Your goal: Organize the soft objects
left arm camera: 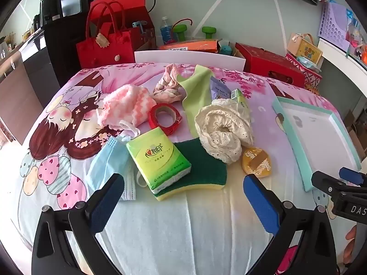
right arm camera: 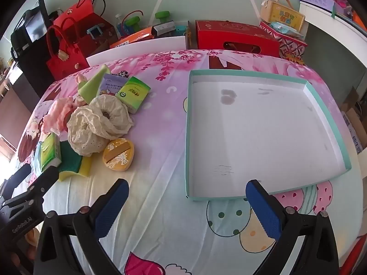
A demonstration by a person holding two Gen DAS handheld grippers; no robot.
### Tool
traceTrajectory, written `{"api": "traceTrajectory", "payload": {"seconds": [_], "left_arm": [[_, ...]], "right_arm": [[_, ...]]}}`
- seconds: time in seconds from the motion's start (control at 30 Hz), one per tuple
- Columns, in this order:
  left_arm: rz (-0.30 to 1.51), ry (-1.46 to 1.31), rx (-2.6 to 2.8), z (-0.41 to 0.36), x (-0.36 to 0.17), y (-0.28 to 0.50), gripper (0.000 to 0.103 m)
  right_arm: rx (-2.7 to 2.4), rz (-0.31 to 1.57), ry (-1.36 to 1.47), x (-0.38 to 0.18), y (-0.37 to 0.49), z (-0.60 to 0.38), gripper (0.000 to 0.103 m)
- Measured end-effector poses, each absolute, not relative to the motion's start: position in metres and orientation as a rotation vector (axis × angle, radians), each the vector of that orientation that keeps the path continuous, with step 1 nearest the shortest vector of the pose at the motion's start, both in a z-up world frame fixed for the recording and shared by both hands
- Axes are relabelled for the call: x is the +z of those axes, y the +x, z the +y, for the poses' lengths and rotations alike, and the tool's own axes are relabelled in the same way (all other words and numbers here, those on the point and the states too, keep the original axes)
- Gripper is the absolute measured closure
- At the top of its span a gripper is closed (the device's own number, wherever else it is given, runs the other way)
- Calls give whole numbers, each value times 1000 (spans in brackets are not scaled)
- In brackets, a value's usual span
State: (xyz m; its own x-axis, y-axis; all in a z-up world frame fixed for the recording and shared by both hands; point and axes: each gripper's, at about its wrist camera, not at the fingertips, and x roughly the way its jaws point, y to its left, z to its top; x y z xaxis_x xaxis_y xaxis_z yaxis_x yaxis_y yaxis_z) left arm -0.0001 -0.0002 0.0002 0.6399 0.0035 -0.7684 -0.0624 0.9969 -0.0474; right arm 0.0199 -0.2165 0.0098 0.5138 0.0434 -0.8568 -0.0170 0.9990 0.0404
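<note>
A heap of soft things lies on the patterned cloth: a green tissue pack [left arm camera: 159, 160] on a green-and-yellow sponge [left arm camera: 201, 171], a blue face mask [left arm camera: 110, 162], a cream lace cloth [left arm camera: 223, 129], a pink knit piece [left arm camera: 126, 107], a light green cloth [left arm camera: 197, 91] and a yellow packet [left arm camera: 257, 161]. A shallow teal-rimmed tray [right arm camera: 305, 84] with a white bottom lies to the right, with nothing in it. My left gripper [left arm camera: 183, 190] is open and empty, just in front of the sponge. My right gripper [right arm camera: 187, 196] is open and empty at the tray's near left corner.
A red tape roll [left arm camera: 164, 116] lies among the soft things. A second green tissue pack [right arm camera: 133, 92] and a purple packet [right arm camera: 112, 84] lie behind the lace cloth. Red bags [left arm camera: 105, 45] and red boxes [right arm camera: 236, 36] stand behind the table.
</note>
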Motion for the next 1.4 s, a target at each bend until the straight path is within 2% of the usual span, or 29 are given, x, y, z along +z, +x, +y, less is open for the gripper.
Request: {"api": "traceTrajectory", "payload": {"seconds": [1.4], "left_arm": [[912,-52,63,0,-8,3,0]], "right_arm": [[34,1036,26,8,20,-218,0]]}}
